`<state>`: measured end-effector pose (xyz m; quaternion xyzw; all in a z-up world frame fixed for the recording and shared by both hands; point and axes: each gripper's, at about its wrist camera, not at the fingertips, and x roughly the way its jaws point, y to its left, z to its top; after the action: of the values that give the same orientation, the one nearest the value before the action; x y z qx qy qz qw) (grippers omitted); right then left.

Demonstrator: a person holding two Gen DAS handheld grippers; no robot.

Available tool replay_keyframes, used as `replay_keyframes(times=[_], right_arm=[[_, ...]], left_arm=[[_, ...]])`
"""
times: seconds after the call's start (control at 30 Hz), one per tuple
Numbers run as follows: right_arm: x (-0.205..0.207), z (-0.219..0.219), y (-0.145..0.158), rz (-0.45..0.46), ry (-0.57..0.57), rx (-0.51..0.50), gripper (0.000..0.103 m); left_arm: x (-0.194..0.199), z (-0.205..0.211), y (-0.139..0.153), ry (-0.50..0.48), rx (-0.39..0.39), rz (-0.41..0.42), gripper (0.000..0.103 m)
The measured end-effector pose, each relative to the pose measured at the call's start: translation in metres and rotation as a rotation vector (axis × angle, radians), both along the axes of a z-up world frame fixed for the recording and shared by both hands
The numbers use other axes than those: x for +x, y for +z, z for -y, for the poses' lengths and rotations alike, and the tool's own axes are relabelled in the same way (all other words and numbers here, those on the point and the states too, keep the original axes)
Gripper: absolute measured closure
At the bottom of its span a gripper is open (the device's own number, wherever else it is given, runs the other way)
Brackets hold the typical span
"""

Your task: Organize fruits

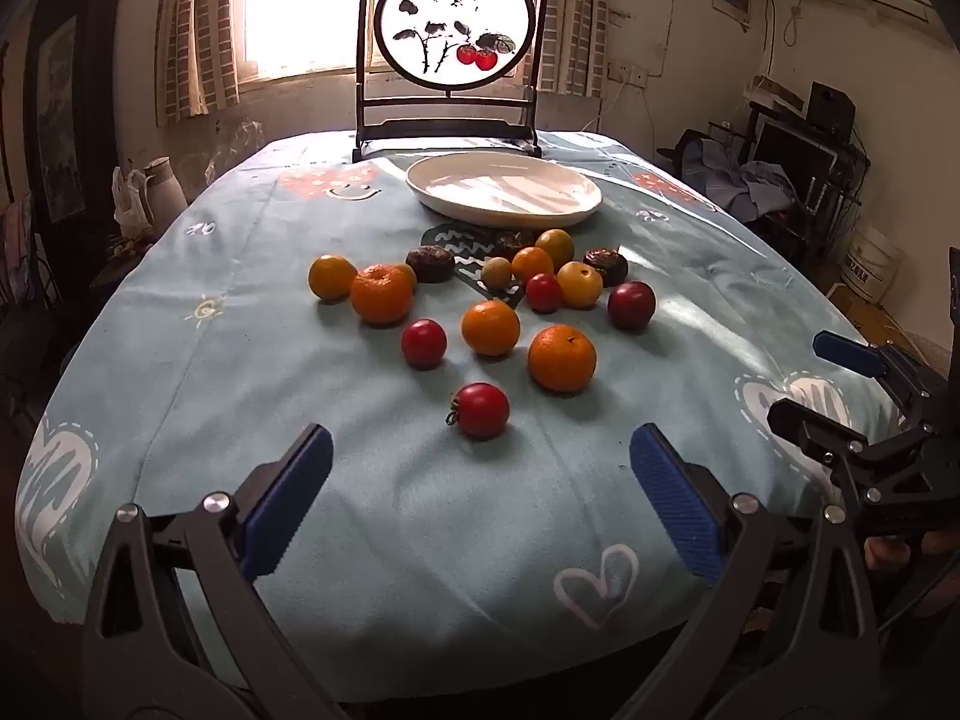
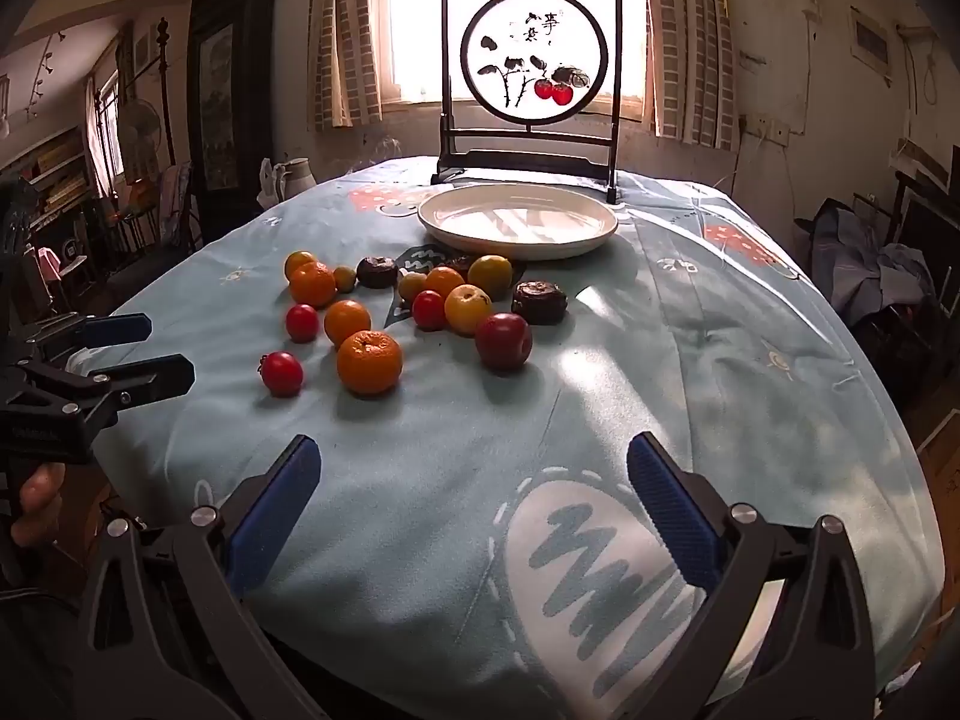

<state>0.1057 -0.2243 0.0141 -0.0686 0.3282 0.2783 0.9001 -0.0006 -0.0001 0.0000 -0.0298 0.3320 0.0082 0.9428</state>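
Several fruits lie loose mid-table: oranges (image 1: 561, 358) (image 2: 368, 362), small red tomatoes (image 1: 481, 410) (image 2: 282, 373), yellow fruits (image 1: 579, 284) (image 2: 467, 309), a dark red plum (image 1: 630, 305) (image 2: 503, 340) and dark brown pieces (image 1: 429, 263) (image 2: 539, 301). Behind them stands an empty white plate (image 1: 456, 204) (image 2: 456, 231). My left gripper (image 1: 480, 498) hangs open over the near cloth, short of the nearest tomato. My right gripper (image 2: 474, 498) is open too, over bare cloth to the right of the fruits. Each gripper shows at the other view's edge, the right gripper (image 1: 822, 384) and the left gripper (image 2: 156, 351).
A light blue patterned cloth (image 1: 420, 540) (image 2: 690, 360) covers the table. A dark-framed round painted screen (image 1: 454, 24) (image 2: 533, 54) stands at the far edge before the window. A white jug (image 1: 162, 186) (image 2: 294, 175) sits off the table at left. Furniture and clutter line both sides.
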Motion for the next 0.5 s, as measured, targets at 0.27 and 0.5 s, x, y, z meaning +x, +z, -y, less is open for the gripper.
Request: replay_keyframes(times=[0.27, 0.5], right_arm=[[0.002, -0.001, 0.0, -0.003, -0.001, -0.002, 0.001], [0.002, 0.0, 0.0, -0.006, 0.001, 0.001, 0.001]], left_arm=[[0.001, -0.001, -0.001, 0.056, 0.015, 0.0, 0.002], [-0.001, -0.01, -0.002, 0.07, -0.002, 0.009, 0.002]])
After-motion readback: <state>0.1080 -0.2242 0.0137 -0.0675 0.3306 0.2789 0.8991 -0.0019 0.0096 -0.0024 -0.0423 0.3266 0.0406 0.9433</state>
